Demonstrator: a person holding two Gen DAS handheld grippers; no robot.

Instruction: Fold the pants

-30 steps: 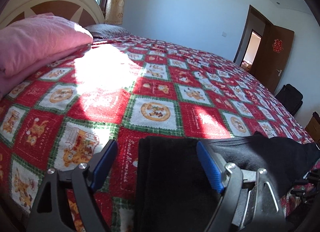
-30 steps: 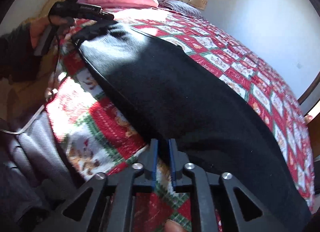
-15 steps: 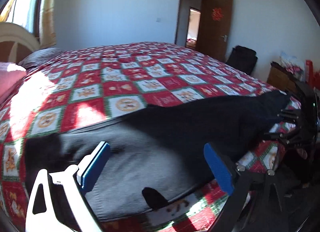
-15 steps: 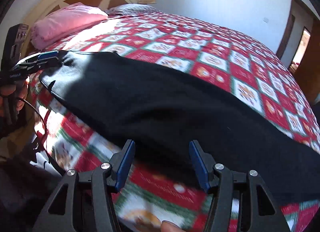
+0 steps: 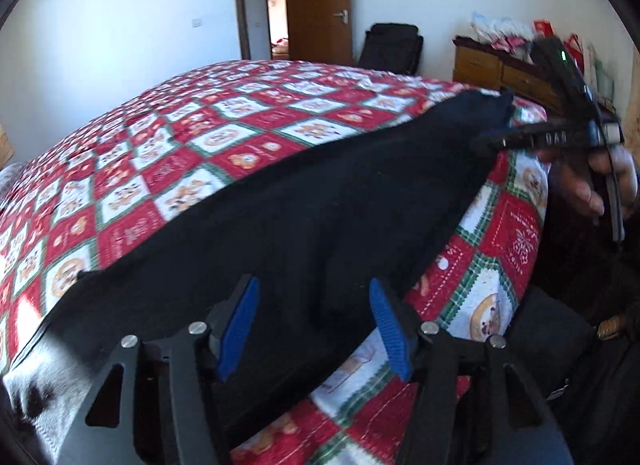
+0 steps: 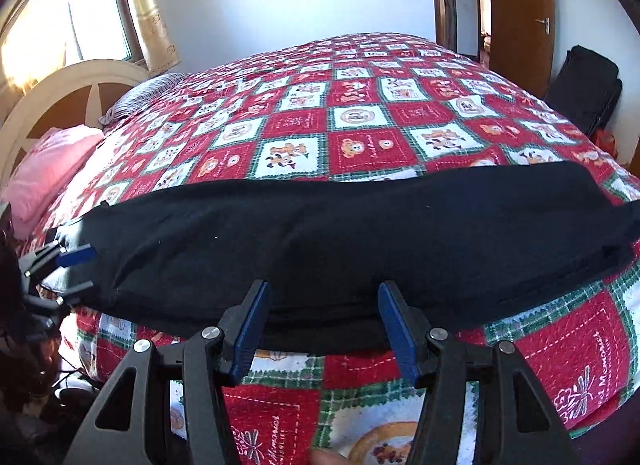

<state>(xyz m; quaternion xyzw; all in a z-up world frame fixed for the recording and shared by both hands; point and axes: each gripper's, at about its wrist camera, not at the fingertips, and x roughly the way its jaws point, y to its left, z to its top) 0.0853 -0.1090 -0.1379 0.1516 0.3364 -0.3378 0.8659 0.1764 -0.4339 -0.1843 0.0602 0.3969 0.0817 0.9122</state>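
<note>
The black pants point(image 6: 360, 233) lie stretched in a long band along the near edge of the bed. My right gripper point(image 6: 322, 329) is open over their near hem at the middle, pads off the cloth. My left gripper point(image 5: 314, 321) hangs over the pants point(image 5: 300, 217) near one end; its jaws are closing with cloth under and between them, and the blue pads are not pressing on it. From the right wrist view the left gripper point(image 6: 78, 271) shows at the pants' left end. A hand holds the right gripper point(image 5: 520, 137) by the pants' far end.
A red, white and green checked quilt point(image 6: 360, 105) covers the bed. A pink pillow point(image 6: 48, 173) and a cream headboard point(image 6: 60, 85) are at the left. A wooden door point(image 5: 320, 5), a black bag point(image 5: 392, 45) and a wooden dresser point(image 5: 492, 69) stand beyond the bed.
My right gripper let go of the pants' edge and opened. My left gripper's jaws widened, then narrowed. Both hands swung sideways and rolled, and the pants now lie flat along the edge.
</note>
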